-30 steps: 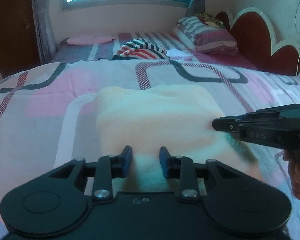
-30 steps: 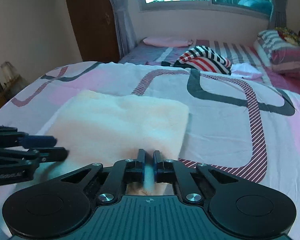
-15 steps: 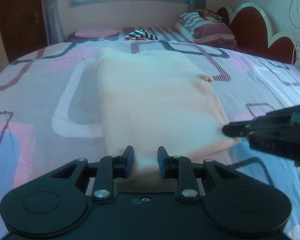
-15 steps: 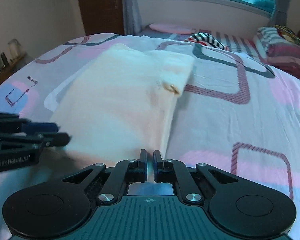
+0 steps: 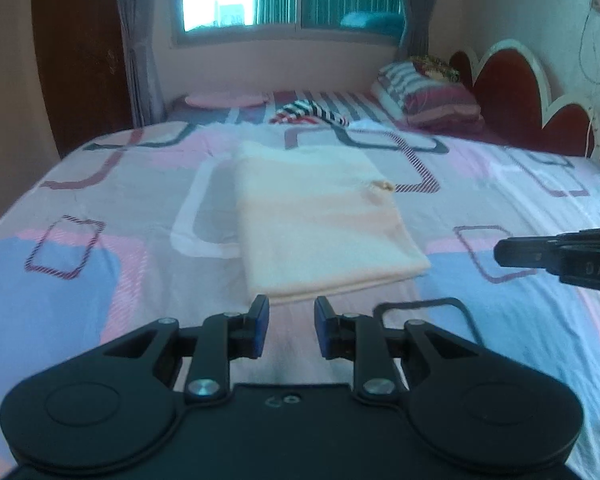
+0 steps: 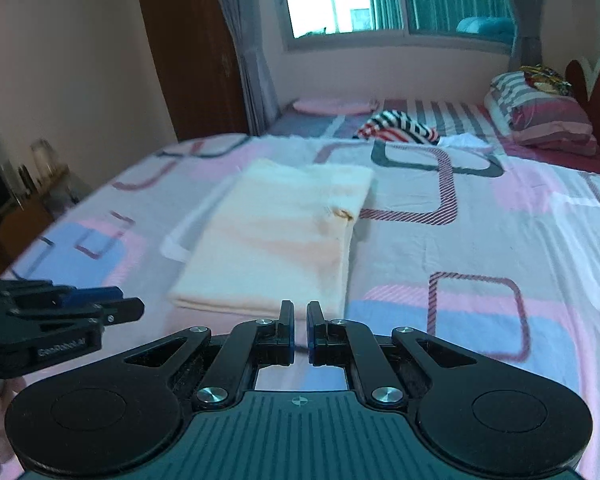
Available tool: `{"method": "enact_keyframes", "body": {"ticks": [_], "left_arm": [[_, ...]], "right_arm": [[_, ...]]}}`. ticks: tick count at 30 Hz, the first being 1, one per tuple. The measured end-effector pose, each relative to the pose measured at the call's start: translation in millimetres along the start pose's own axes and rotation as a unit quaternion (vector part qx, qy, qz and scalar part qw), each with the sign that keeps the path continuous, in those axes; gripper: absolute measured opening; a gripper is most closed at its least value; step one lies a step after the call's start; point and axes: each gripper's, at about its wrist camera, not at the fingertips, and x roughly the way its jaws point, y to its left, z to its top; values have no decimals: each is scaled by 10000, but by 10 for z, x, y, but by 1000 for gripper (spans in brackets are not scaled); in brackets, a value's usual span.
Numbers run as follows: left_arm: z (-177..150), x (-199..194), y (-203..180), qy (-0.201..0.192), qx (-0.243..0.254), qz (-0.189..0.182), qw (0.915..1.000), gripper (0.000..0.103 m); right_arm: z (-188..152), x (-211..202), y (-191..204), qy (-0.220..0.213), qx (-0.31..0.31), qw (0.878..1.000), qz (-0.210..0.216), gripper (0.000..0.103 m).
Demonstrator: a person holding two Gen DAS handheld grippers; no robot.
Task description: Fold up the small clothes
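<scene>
The cream cloth (image 5: 320, 224) lies folded flat on the bedsheet (image 5: 100, 208). The left gripper (image 5: 288, 322) is spread; the right gripper (image 6: 299, 330), lettered perhaps "DAS", is barely parted, both empty.

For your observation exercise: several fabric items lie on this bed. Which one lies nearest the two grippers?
The folded cream garment, flat on the patterned sheet just ahead of the open left gripper. The red, white and black striped garment and the striped pillow lie far behind it.
</scene>
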Motion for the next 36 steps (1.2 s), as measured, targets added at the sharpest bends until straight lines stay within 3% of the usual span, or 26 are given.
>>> {"method": "enact_keyframes", "body": {"ticks": [5,9,10,13,14,16,17,19,21,23,24,29,36], "left_arm": [[-198,-638,-56,-290,-31,96,9995,24],[-327,-1005,-88,-417,39,175,9990,34],[-355,-1077,-86,-458,12,218,9987,41],[-398,-1235,-89,-634,-221,310,9973,81],[-403,-1280,-94,-732,-274,321,9964,83],[-378,-1359,-126,-857,-272,297,9955,87],[-367,-1394,-143,-915,-262,304,9950,95],[-350,-1477,-176,-1079,-273,394,9930,102],[-344,-1538,-197,-1130,-275,447,9922,103],[-344,-1567,-213,-1115,-293,525,9919,103],[-357,-1586,-215,-1105,-287,553,9919,103],[-348,-1619,-215,-1057,-311,532,9925,103],[-349,-1671,-212,-1109,-223,478,9924,103]], "right_arm": [[-147,-565,213,-183,24,9998,-27,6],[-287,-947,317,-261,40,9996,-58,6],[-318,-1021,341,-290,13,9995,-92,6],[-413,-1182,417,-324,-67,9990,-288,8],[-434,-1225,431,-344,-58,9989,-315,14],[-473,-1300,435,-422,-20,9983,-412,73],[-486,-1357,454,-560,-35,9973,-481,79],[-496,-1460,481,-779,-157,9956,-495,79],[-491,-1523,505,-801,-249,9946,-608,81],[-501,-1605,543,-893,-337,9918,-851,100],[-516,-1638,540,-940,-365,9906,-928,103],[-568,-1745,493,-912,-277,9887,-1160,103],[-550,-1806,455,-855,-151,9899,-1124,103]]}}
